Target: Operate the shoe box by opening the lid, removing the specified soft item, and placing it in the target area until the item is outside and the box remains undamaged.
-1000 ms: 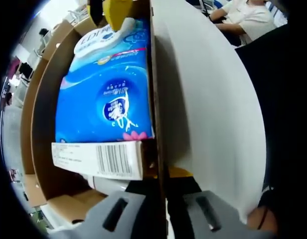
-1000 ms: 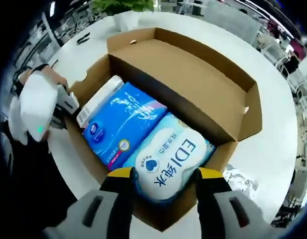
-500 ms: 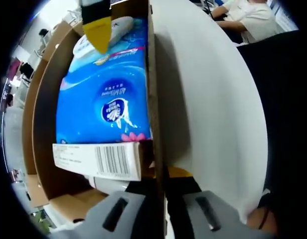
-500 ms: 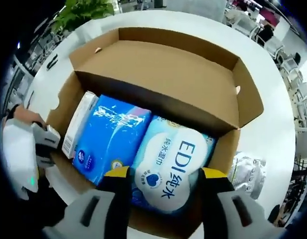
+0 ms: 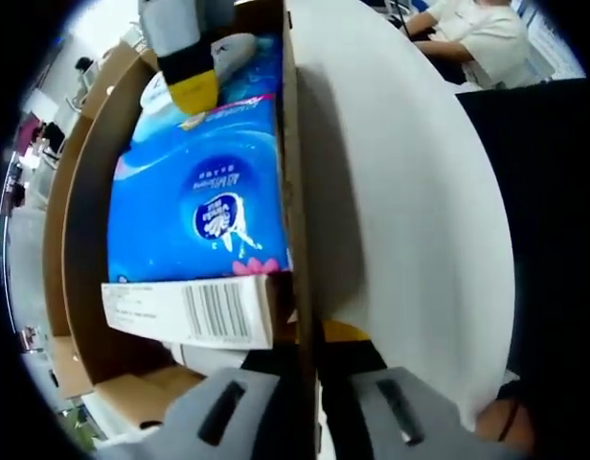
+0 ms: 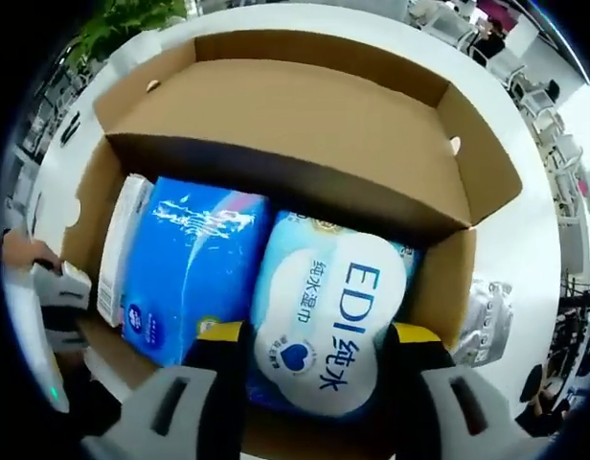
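The cardboard shoe box [image 6: 276,115] lies open on the white table, its lid folded back. Inside it are a light blue EDI wet-wipes pack [image 6: 329,311], a blue tissue pack [image 6: 185,264] and a white barcoded carton [image 6: 118,244]. My right gripper [image 6: 316,335] is open, its yellow-tipped jaws standing either side of the wipes pack's near end. One of its jaws [image 5: 185,57] reaches down at the far end of the box. My left gripper [image 5: 306,359] is shut on the box's side wall [image 5: 297,192], beside the carton [image 5: 190,309] and tissue pack [image 5: 204,192].
A silver foil packet [image 6: 487,321] lies on the white table [image 5: 400,211] just outside the box's right end. A green plant [image 6: 118,19] stands beyond the lid. A seated person [image 5: 472,34] is at the table's far side.
My right gripper has come lower and closer over the wipes pack, jaws still apart; its jaw has dropped further into the box. The left gripper has kept its hold on the wall.
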Demonstrator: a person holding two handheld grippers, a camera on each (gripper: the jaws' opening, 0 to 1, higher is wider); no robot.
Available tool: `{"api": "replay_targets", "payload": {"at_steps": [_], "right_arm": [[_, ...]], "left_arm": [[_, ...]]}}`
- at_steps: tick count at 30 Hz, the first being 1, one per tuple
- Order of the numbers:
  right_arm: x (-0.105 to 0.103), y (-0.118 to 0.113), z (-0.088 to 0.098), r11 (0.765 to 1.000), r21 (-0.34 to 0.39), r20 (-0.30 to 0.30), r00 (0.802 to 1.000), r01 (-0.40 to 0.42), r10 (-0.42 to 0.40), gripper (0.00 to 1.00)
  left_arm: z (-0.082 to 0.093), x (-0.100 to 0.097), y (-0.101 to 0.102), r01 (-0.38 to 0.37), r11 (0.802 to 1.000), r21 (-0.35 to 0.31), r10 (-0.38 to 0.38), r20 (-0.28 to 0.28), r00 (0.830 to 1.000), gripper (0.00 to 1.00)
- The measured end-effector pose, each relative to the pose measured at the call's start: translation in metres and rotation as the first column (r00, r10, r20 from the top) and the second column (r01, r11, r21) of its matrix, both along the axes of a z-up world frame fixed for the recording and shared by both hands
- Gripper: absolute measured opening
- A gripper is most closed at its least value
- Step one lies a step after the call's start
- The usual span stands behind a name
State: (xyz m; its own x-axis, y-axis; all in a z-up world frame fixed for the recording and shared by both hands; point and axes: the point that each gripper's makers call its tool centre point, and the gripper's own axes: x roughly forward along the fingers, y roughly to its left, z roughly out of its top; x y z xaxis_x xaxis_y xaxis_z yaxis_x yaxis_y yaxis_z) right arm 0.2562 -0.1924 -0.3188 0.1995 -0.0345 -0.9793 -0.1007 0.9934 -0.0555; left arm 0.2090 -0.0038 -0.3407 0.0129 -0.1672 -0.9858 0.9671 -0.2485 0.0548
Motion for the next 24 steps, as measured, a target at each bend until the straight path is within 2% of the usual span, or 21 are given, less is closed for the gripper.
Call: {"api": "replay_targets", "payload": {"at_steps": [3,7,10,15,18,19,21,24], "right_arm": [[0.005,-0.004,-0.004,1.000,0.000,-0.012,1.000,0.023,-0.023,0.60],[-0.001,-0.002,-0.011,0.998,-0.006,-0.030,0.998,0.055,-0.055,0.60],[0.006,-0.005,-0.015,0.997,-0.006,-0.058,0.995,0.077,-0.077,0.61],[0.006,-0.005,-0.017,0.996,0.006,-0.059,0.994,0.093,-0.093,0.62],[0.005,-0.002,-0.015,0.997,-0.001,-0.029,0.997,0.077,-0.077,0.61],[0.008,-0.002,-0.014,0.999,-0.007,-0.002,0.999,0.040,-0.040,0.61],[0.005,0.002,-0.013,0.999,-0.008,-0.007,0.999,0.033,-0.033,0.61],[0.010,0.009,-0.012,0.999,-0.016,0.027,0.999,-0.040,0.040,0.61]], "left_arm": [[0.000,0.000,0.000,0.000,1.000,-0.003,0.000,-0.002,1.000,0.02],[0.000,-0.001,0.000,-0.001,1.000,-0.007,0.000,-0.002,1.000,0.02],[0.000,-0.001,0.000,-0.002,1.000,-0.011,0.002,-0.004,1.000,0.02],[-0.001,-0.002,0.000,-0.004,1.000,-0.012,0.004,-0.005,1.000,0.02],[-0.001,-0.002,0.000,-0.005,1.000,-0.010,0.005,-0.006,1.000,0.02],[-0.002,-0.001,0.000,-0.005,1.000,-0.010,0.005,-0.005,1.000,0.02],[-0.002,-0.001,0.000,-0.009,1.000,-0.007,0.009,-0.006,1.000,0.02],[-0.002,-0.006,0.003,-0.013,1.000,0.006,0.013,-0.031,0.999,0.02]]}}
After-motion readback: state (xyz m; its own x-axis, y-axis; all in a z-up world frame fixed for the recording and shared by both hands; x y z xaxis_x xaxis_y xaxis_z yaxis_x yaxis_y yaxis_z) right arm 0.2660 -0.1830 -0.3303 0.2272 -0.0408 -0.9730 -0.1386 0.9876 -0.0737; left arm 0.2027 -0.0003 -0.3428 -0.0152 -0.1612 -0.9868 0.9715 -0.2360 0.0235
